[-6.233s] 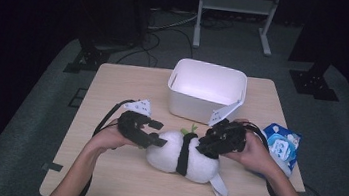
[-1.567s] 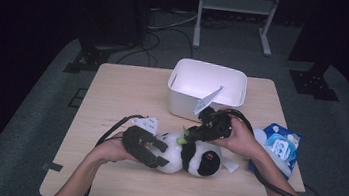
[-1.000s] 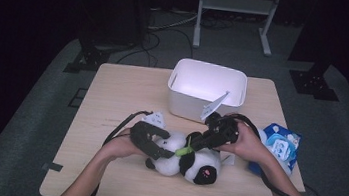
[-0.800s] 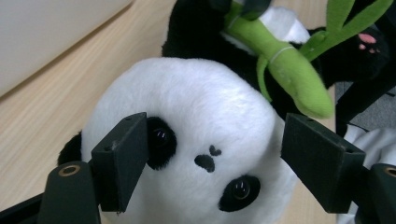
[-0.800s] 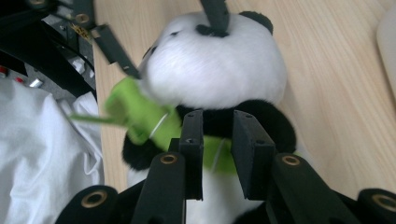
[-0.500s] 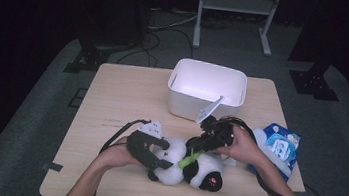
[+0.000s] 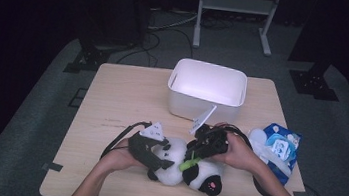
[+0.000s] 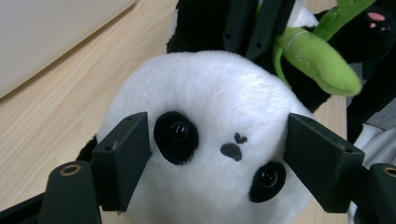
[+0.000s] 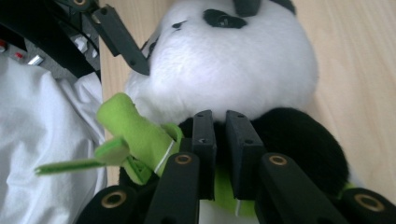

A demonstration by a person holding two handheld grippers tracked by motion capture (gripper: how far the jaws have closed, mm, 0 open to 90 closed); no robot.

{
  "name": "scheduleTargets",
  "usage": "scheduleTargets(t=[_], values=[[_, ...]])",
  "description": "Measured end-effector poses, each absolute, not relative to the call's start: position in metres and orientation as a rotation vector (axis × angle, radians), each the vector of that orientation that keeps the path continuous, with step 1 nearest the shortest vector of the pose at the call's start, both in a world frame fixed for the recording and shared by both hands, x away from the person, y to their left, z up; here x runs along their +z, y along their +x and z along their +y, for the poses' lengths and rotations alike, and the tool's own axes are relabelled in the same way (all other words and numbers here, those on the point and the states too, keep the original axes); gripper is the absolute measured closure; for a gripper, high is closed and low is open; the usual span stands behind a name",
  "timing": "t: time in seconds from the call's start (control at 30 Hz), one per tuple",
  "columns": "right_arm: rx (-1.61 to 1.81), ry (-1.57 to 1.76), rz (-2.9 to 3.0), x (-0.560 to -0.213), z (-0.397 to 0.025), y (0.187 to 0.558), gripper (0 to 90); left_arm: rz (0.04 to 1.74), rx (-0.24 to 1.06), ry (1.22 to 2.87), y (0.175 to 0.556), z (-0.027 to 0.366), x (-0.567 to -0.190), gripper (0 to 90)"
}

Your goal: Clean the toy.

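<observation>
Two grippers work a black-and-white plush panda lying at the near middle of the light wooden table, which stands on grey carpet in a dark room with a metal frame and black stand feet beyond its far edge. Just beyond the panda sits a white rectangular plastic bin, nothing inside it that can be made out; well right of it, at the table's right edge, lies a blue-and-white soft packet. On the panda's left, the left gripper has its jaws spread wide to either side of the white head, the pads at or near the fur. From the right, the right gripper has its jaws pressed nearly together, pinching the black body beside a green plush bamboo stalk, which crosses in front of them
</observation>
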State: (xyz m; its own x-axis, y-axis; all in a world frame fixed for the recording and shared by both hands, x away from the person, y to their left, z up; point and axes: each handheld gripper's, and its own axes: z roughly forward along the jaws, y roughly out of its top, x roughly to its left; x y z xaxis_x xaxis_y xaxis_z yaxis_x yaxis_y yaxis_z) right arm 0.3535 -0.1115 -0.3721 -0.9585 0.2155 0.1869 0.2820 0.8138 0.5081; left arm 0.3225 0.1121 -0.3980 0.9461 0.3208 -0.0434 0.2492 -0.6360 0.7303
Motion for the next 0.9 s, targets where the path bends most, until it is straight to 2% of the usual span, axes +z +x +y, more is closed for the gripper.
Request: scheduleTargets(t=[0.47,0.5,0.67,0.7,0.9], values=[[-0.843,-0.405,-2.831,-0.372,-0.113,0.345,82.4,0.376,0.083,2.260,0.319,0.114,-0.398,20.6],[-0.853,-0.411,-2.840,-0.371,-0.113,0.346,77.9,0.371,0.086,2.260,0.319,0.115,-0.397,20.2],[-0.898,-0.435,-2.857,-0.366,-0.116,0.353,69.5,0.374,0.073,2.232,0.321,0.121,-0.393,19.7],[-0.939,-0.444,-2.851,-0.361,-0.120,0.358,65.0,0.385,0.081,2.230,0.322,0.125,-0.392,19.3],[-1.035,-0.491,-2.828,-0.343,-0.133,0.370,57.7,0.430,0.118,2.188,0.324,0.143,-0.383,16.9]])
